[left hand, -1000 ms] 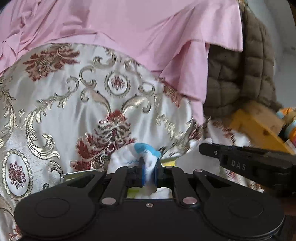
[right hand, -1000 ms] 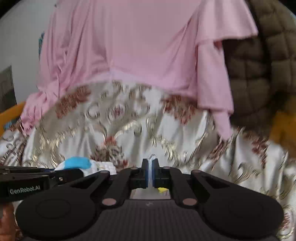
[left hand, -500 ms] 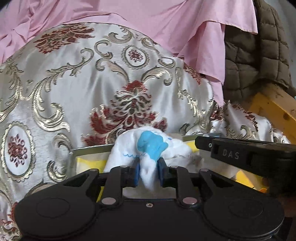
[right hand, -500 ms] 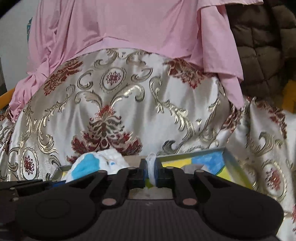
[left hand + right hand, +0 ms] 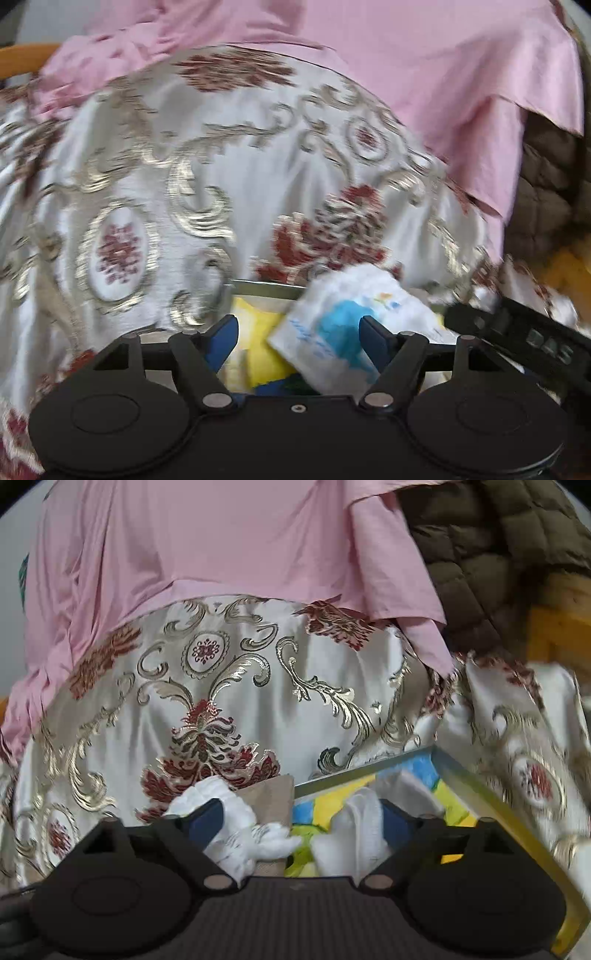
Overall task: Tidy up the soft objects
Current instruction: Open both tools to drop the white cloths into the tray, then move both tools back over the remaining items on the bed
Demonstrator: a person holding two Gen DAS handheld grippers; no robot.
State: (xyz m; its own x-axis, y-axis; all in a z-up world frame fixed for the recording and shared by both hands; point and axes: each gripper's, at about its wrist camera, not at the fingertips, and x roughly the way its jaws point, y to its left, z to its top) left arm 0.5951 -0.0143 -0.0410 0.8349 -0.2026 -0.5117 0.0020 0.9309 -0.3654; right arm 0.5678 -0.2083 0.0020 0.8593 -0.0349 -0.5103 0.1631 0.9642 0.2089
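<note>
A white cloth with a blue patch (image 5: 347,325) lies loose in a box with a yellow and blue lining (image 5: 258,354). My left gripper (image 5: 299,334) is open around it, jaws wide apart. In the right wrist view the same white cloth (image 5: 240,827) lies at the box's left end and another white piece (image 5: 362,827) lies in the box (image 5: 480,786). My right gripper (image 5: 303,821) is open above them, holding nothing.
White satin with gold and red ornament (image 5: 229,709) covers the surface behind the box. A pink sheet (image 5: 207,539) and a brown quilted jacket (image 5: 495,546) hang behind. The right gripper's body (image 5: 517,336) shows at the right of the left wrist view.
Both grippers have opened and let go of the white cloth pieces, which now lie in the box. Both views have dropped closer to the box.
</note>
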